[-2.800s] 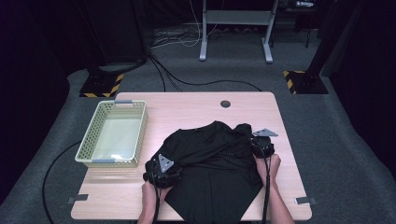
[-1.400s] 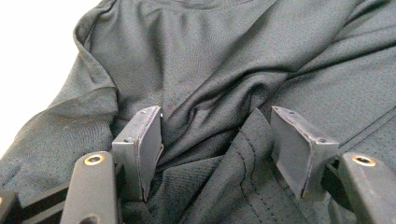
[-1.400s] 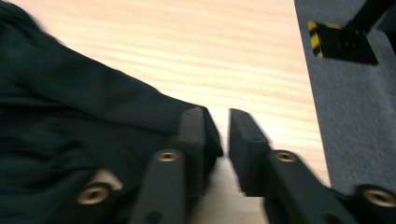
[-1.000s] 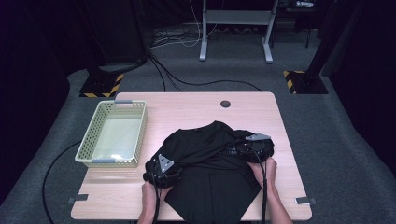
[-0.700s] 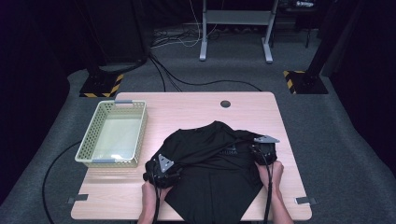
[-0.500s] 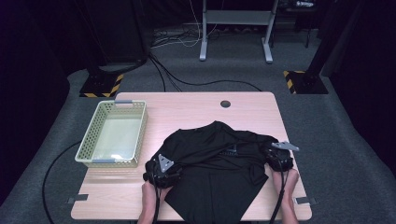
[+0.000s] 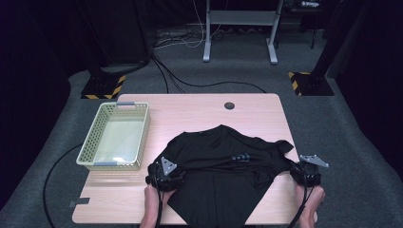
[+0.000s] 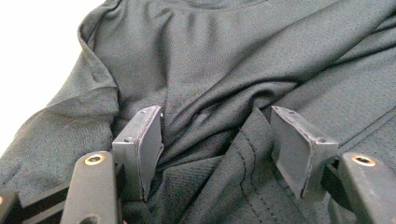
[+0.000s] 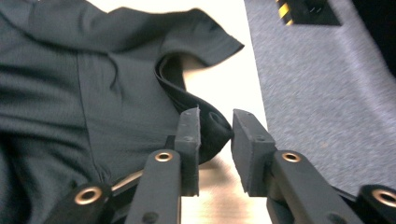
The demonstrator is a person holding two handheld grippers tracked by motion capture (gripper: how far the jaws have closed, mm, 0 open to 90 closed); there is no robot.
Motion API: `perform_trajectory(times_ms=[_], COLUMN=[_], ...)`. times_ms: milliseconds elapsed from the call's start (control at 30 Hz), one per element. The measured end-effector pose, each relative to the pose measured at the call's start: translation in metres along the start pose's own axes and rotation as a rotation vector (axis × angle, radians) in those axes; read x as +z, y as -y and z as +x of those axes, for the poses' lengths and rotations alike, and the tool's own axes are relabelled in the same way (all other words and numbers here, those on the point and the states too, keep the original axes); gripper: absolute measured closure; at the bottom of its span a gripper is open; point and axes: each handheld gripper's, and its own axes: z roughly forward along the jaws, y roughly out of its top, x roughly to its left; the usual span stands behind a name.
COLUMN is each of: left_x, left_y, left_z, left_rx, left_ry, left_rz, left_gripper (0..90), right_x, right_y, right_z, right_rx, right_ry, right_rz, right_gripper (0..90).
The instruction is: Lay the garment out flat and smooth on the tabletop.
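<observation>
Lying crumpled on the near half of the desk (image 7: 190,111), the black shirt (image 7: 214,175) runs from about the middle to the right edge, its hem hanging just over the front edge. Left gripper (image 7: 164,178) sits on the shirt's left side, near the front edge; jaws spread wide, bunched cloth between them, not clamped. Right gripper (image 7: 306,173) is at the desk's right edge by the shirt's sleeve (image 9: 201,37); jaws narrowed, small gap, with a folded hem edge (image 9: 212,128) poking in between, touching the left pad. Can't tell if it's gripped. Green basket (image 7: 88,152) stands at the left edge, well apart from the shirt.
</observation>
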Motion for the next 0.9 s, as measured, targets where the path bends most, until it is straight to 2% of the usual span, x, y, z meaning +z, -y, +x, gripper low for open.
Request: perform_trajectory(times_ms=[100, 167, 200, 233, 267, 333, 367, 433, 500, 533, 600, 667, 733, 767, 833, 900], left_x=[0.000, 0.000, 0.000, 0.000, 0.000, 0.000, 0.000, 0.000, 0.000, 0.000, 0.000, 0.000, 0.000, 0.000, 0.000, 0.000], left_y=[0.000, 0.000, 0.000, 0.000, 0.000, 0.000, 0.000, 0.000, 0.000, 0.000, 0.000, 0.000, 0.000, 0.000, 0.000, 0.000], left_z=[0.000, 0.000, 0.000, 0.000, 0.000, 0.000, 0.000, 0.000, 0.000, 0.000, 0.000, 0.000, 0.000, 0.000, 0.000, 0.000], left_rx=[0.000, 0.000, -0.001, -0.001, -0.001, 0.000, 0.000, 0.000, 0.000, 0.000, 0.001, 0.000, 0.000, 0.000, 0.000, 0.000], left_ry=[0.000, -0.001, -0.001, -0.001, -0.001, 0.000, 0.000, 0.000, 0.000, 0.000, 0.000, 0.000, 0.001, 0.000, 0.001, 0.000], left_rz=[-0.001, -0.001, -0.001, -0.001, -0.001, 0.000, 0.000, 0.000, 0.000, 0.000, -0.001, -0.001, -0.001, -0.001, 0.000, 0.000], left_gripper=[35.7, 35.7, 35.6, 35.6, 35.7, 35.6, 35.6, 35.7, 35.7, 35.7, 35.7, 35.7, 35.6, 35.7, 35.6, 35.6], right_x=[-0.005, -0.006, -0.005, -0.003, 0.001, 0.014, 0.023, 0.042, 0.057, 0.060, 0.060, 0.058, 0.053, 0.050, 0.045, 0.044], right_y=[-0.008, -0.014, -0.016, -0.019, -0.021, -0.026, -0.028, -0.030, -0.032, -0.033, -0.032, -0.030, -0.030, -0.030, -0.035, -0.042], right_z=[0.005, 0.009, 0.012, 0.016, 0.020, 0.029, 0.032, 0.035, 0.029, 0.024, 0.016, 0.009, 0.009, 0.011, 0.021, 0.037], right_rx=[-0.031, -0.040, -0.052, -0.064, -0.074, -0.094, -0.095, -0.116, -0.075, -0.022, -0.006, 0.030, 0.025, 0.020, -0.025, -0.070], right_ry=[0.047, 0.033, 0.013, -0.028, -0.052, -0.155, -0.175, -0.167, -0.148, -0.149, -0.058, -0.045, -0.029, -0.049, -0.084, -0.175], right_rz=[-0.028, -0.053, -0.060, -0.067, -0.055, -0.037, -0.013, 0.031, 0.069, 0.062, 0.059, 0.064, 0.066, 0.051, 0.017, 0.008], right_gripper=[69.3, 67.4, 66.9, 66.3, 65.3, 63.2, 61.2, 59.4, 53.4, 54.1, 50.2, 49.6, 44.5, 44.4, 43.7, 42.8])
